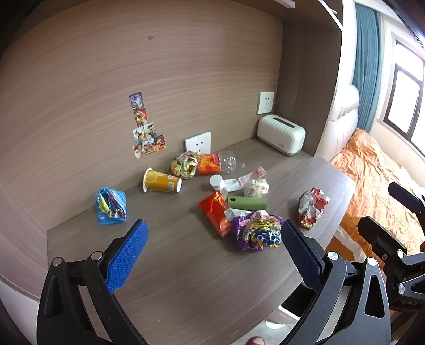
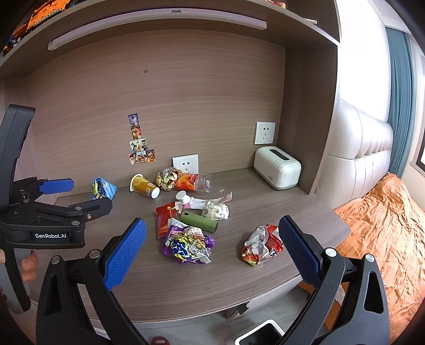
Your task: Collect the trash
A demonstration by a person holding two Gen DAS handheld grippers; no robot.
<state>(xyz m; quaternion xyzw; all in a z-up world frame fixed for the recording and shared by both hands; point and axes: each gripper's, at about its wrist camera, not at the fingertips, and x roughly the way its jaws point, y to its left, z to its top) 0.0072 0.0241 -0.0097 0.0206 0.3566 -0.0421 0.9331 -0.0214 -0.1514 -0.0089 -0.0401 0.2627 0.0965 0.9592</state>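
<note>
Trash lies scattered on a wooden desk [image 1: 186,278]. There is a blue wrapper [image 1: 111,207], a tipped orange cup [image 1: 162,181], a plastic bottle [image 1: 215,163], a green tube [image 1: 247,203], a red packet [image 1: 215,212], a purple-yellow crumpled wrapper [image 1: 259,232] and a red-silver crumpled wrapper [image 1: 312,205]. My left gripper [image 1: 213,225] hovers open over the desk's front, short of the pile. My right gripper [image 2: 212,223] is also open and holds nothing; the red-silver wrapper [image 2: 261,245] lies just inside its right finger and the purple-yellow wrapper [image 2: 187,245] sits between the fingers.
A white ribbed box [image 1: 281,134] stands at the back right corner under a wall socket [image 1: 265,102]. A white-rimmed bin [image 2: 260,334] sits on the floor below the desk's front edge. An orange-covered bed [image 2: 379,225] is to the right, and a shelf [image 2: 159,24] hangs overhead.
</note>
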